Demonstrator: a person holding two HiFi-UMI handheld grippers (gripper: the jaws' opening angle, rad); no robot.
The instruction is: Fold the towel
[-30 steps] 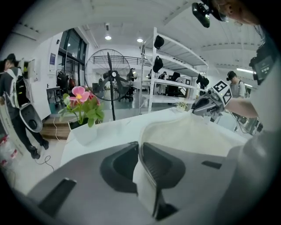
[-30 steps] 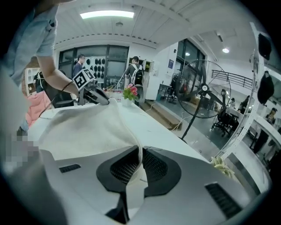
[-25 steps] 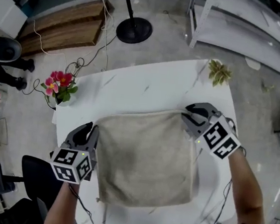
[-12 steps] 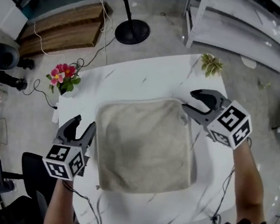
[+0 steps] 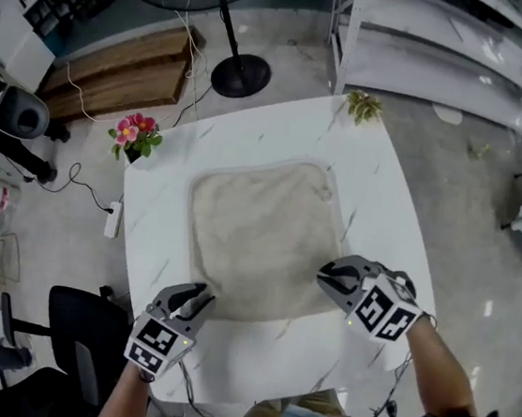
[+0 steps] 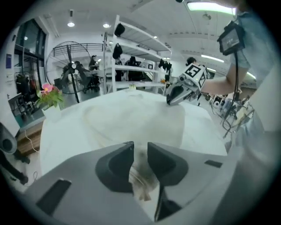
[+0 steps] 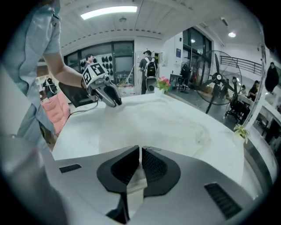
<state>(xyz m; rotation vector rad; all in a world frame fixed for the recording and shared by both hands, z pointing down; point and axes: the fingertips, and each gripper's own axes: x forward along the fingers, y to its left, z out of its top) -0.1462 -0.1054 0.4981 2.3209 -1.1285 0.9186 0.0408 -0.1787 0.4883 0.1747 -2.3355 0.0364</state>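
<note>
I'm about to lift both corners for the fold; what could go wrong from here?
The left gripper and right gripper have just been closing their jaws on the towel's near corners. Each holds only a little cloth, so a corner may slip when lifted. A wide swing might reach the flowers by the table's far left corner.

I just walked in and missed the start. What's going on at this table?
A person holds a gripper in each hand and is working on a beige towel spread on the white table. The left gripper has just closed its jaws on the towel's near left corner. The right gripper has just closed on the near right corner. The towel lies flat, with no fold made yet.
</note>
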